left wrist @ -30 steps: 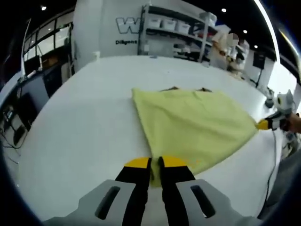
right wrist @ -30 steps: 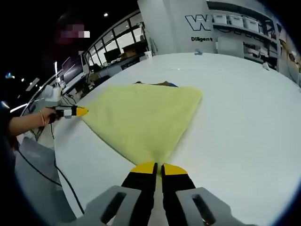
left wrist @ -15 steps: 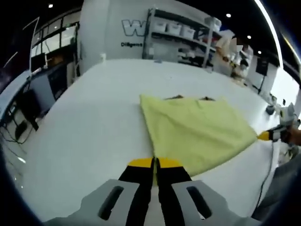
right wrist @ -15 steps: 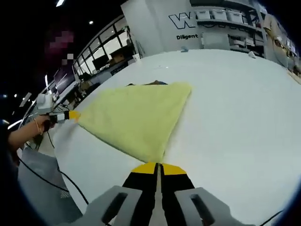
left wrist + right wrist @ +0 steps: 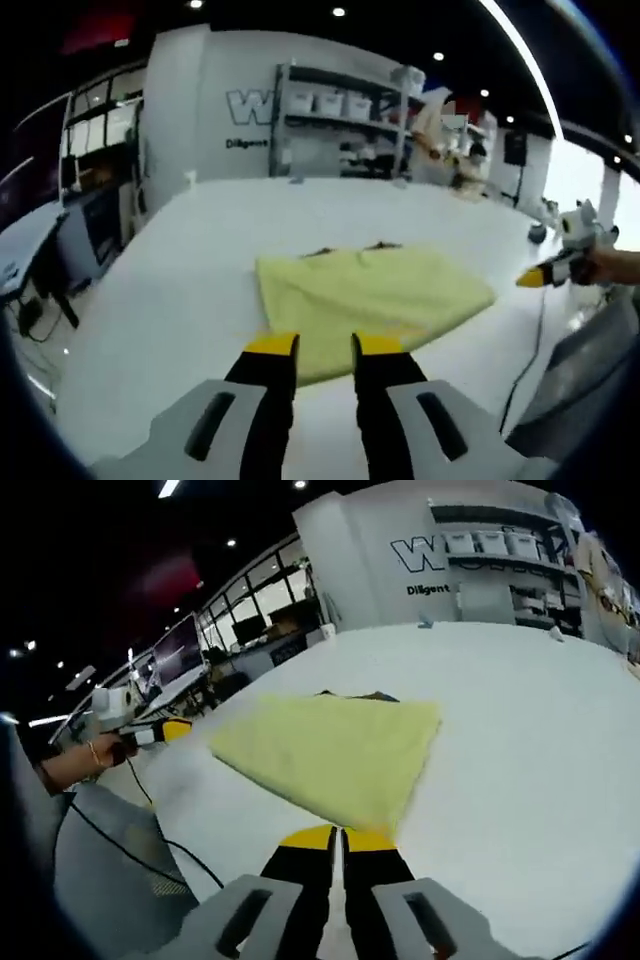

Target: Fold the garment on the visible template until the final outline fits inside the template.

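Nearest in the left gripper view, the left gripper [image 5: 325,345] stands parted and empty just short of the one yellow garment [image 5: 370,298], which lies flat on the white table [image 5: 160,300]. In the right gripper view the right gripper [image 5: 338,837] has its jaws pressed together at the garment's near corner, though I cannot tell whether cloth is pinched. To finish well, I judge both edges should be smoothed square; beyond the garment one shelf [image 5: 340,120] stands.

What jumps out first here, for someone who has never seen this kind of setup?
A pale yellow garment lies flat, folded, on a big white table. The left gripper rises in front of it with yellow-tipped jaws apart, and the right gripper has its jaws together at the cloth's near edge. Behind stand shelves of white bins.
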### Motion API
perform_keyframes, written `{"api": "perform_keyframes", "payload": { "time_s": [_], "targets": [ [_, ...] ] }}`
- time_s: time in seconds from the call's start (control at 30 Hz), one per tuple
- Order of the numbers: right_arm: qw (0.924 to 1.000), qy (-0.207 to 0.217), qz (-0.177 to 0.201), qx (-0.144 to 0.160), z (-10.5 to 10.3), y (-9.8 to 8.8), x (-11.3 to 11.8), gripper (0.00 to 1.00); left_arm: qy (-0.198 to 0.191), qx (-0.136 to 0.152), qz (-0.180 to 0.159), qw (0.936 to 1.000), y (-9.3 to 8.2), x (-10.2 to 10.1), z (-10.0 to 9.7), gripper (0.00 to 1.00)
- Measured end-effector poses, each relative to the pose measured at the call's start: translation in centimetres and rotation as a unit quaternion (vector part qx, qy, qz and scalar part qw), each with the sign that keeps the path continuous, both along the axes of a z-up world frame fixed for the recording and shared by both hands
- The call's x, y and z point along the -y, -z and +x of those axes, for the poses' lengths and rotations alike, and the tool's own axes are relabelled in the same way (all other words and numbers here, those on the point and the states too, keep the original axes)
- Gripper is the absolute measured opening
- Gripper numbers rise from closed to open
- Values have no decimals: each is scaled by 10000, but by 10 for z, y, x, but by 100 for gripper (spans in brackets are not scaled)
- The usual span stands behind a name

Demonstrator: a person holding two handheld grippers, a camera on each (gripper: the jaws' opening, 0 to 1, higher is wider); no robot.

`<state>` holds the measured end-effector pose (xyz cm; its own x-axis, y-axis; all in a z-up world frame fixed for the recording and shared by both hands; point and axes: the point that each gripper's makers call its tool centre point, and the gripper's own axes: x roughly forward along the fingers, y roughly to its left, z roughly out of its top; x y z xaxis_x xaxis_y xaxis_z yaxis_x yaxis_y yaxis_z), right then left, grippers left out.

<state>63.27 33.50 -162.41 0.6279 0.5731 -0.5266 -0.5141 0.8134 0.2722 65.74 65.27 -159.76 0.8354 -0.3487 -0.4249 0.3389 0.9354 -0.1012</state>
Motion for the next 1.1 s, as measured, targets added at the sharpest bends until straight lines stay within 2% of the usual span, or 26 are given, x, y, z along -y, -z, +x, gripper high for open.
{"api": "perform_keyframes", "payload": {
  "time_s": [0.07,0.1,0.2,0.27,0.3,0.33,0.37,0.43,0.47,0.6,0.7,0.8,0.83,0.87,0.93,1.0,1.03,1.1],
  "targets": [
    [9991,-183,-185,348,-5,-9,-6,16,-44,199,-42,9998,-6,-8,-10,34],
    [9985,-202,-235,450,-5,-9,-5,28,-59,225,-64,9997,-7,-9,-12,39],
    [9966,-175,-229,766,-5,-20,-7,54,-99,236,-223,9994,-14,-6,-21,51],
    [9950,-123,-152,981,-6,-28,-8,63,-115,303,-311,9990,-18,-5,-23,61],
    [9949,-119,-140,996,-7,-28,-9,67,-129,432,-453,9980,-26,-3,-26,67],
    [9947,-125,-141,1012,-11,-30,-10,69,-69,592,-412,9974,-32,0,-29,71],
    [9927,-255,-388,1112,-9,-32,-9,70,-76,679,-369,9970,-34,3,-32,73],
    [9927,-305,-403,1097,-13,-34,-11,72,-30,555,-416,9976,-34,10,-34,77],
    [9920,-335,-446,1135,-17,-36,-12,72,-1,622,-353,9974,-36,12,-34,77],
    [9883,-447,-719,1272,-28,-42,-8,73,103,598,-341,9976,-41,22,-38,78],
    [9848,-407,-972,1379,-33,-43,1,75,215,690,-112,9973,-47,21,-44,78],
    [9870,-309,-917,1284,-36,-36,4,75,247,687,-11,9973,-46,16,-52,80],
    [9880,-276,-878,1241,-36,-33,4,74,245,675,-13,9974,-46,14,-54,80],
    [9903,-228,-866,1064,-38,-25,5,73,167,626,-62,9979,-42,9,-56,80],
    [9899,-271,-960,1006,-39,-25,5,69,100,559,-117,9983,-39,6,-58,79],
    [9884,-242,-1006,1115,-37,-28,7,69,86,533,-144,9984,-40,9,-59,79],
    [9874,-234,-960,1238,-36,-33,5,71,63,607,-153,9980,-45,11,-57,78],
    [9875,-237,-971,1220,-36,-33,3,72,53,644,-190,9977,-45,11,-57,77]
  ]
}}
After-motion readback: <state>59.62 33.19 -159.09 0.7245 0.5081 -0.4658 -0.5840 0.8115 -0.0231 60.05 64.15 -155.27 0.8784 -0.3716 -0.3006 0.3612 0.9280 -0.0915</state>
